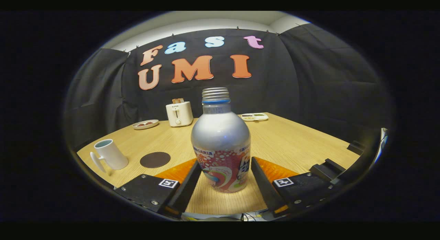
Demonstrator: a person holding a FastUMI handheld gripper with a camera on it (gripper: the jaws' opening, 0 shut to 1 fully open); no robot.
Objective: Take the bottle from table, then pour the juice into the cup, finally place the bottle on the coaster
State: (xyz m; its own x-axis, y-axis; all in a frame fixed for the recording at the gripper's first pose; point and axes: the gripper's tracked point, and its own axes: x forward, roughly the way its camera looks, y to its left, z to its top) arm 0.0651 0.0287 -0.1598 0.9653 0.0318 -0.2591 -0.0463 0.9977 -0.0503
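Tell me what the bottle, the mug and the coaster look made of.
Bottle: probably aluminium, going by the matte silver shoulder, the bare threaded neck and the glossy printed wrap; it stands uncapped between the gripper's open jaws. Mug: glazed ceramic by its look, smooth white with a soft sheen. Coaster: a flat, dark, matte disc, perhaps cork, leather or rubber; the material stays uncertain.

Gripper (226,171) fingers spread, flanking uncapped bottle (221,143) upright on table (295,140), small gaps either side. Cup (110,154) and coaster (155,160) off left; toaster (179,113), two dishes beyond.
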